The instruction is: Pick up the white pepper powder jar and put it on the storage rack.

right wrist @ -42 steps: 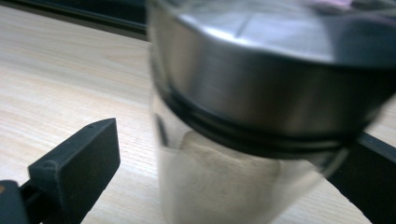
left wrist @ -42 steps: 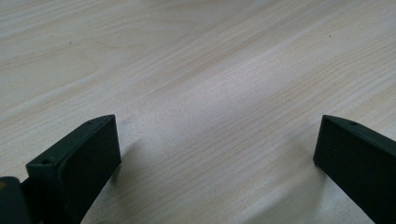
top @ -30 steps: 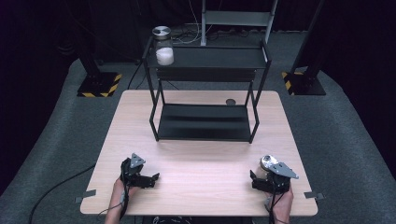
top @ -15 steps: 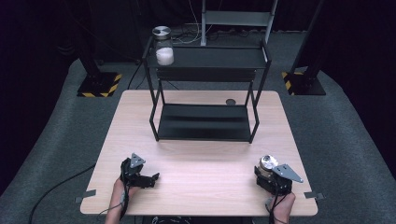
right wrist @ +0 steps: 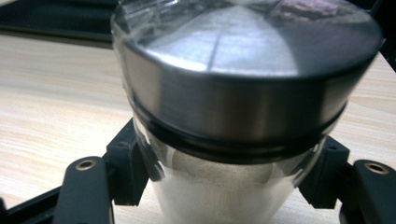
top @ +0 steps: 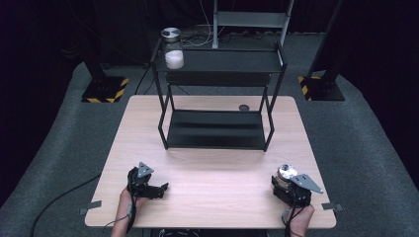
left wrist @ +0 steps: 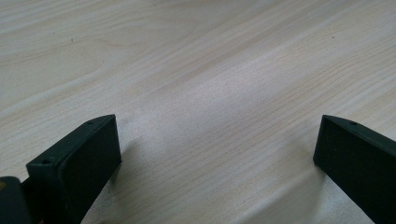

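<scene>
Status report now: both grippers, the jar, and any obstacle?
Right gripper shut on jar, near table edge. Left gripper open, holding nothing. Rack ahead; path clear.

The high view looks forward and down over the whole table (top: 207, 197), the black rack (top: 217, 94) at its far side. The left gripper view rides low, close over bare tabletop (left wrist: 210, 93) well short of the rack. The right gripper view sits tight against a jar (right wrist: 243, 93), the rack's edge behind; the high view shares that jar (top: 286, 174).
</scene>
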{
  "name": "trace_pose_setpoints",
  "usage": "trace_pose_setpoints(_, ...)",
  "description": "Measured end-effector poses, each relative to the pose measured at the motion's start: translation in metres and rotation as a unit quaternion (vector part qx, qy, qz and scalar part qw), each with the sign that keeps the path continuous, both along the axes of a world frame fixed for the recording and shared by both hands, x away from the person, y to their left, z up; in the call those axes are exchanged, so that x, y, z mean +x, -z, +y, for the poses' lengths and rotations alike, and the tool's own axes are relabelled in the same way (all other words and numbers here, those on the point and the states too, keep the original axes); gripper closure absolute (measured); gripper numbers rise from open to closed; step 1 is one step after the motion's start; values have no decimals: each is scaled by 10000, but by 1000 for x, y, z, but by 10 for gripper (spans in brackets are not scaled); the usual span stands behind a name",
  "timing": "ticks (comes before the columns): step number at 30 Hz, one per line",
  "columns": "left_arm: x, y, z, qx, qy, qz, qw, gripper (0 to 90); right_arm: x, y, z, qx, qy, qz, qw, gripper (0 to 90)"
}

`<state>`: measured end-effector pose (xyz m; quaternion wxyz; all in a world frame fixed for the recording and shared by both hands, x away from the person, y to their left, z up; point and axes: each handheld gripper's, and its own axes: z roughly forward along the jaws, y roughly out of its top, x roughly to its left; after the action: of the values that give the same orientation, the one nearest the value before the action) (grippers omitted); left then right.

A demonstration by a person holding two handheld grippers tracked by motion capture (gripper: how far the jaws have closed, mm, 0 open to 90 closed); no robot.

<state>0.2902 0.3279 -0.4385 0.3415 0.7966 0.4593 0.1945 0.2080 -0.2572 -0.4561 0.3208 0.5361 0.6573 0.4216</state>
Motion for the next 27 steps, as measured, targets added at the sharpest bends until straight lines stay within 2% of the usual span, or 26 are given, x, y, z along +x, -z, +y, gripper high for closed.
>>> trace_pose_setpoints(2, 0, 0, 0, 2, 2, -3, 10000, 1, -1, 0, -2, 127, -14, -48, 9999, 302)
trace_pose_setpoints(9, 0, 0, 0, 3, 2, -10, 10000, 2, 1, -7, 8, 64, -144, -135, 9998, 302)
trace_pose_setpoints(21, -1, 0, 0, 0, 1, -17, 10000, 2, 24, -24, 27, -233, -583, -246, 9977, 302)
trace_pose_setpoints(27, 0, 0, 0, 5, 8, -6, 10000, 2, 35, -31, 30, -193, -706, -251, 9970, 302)
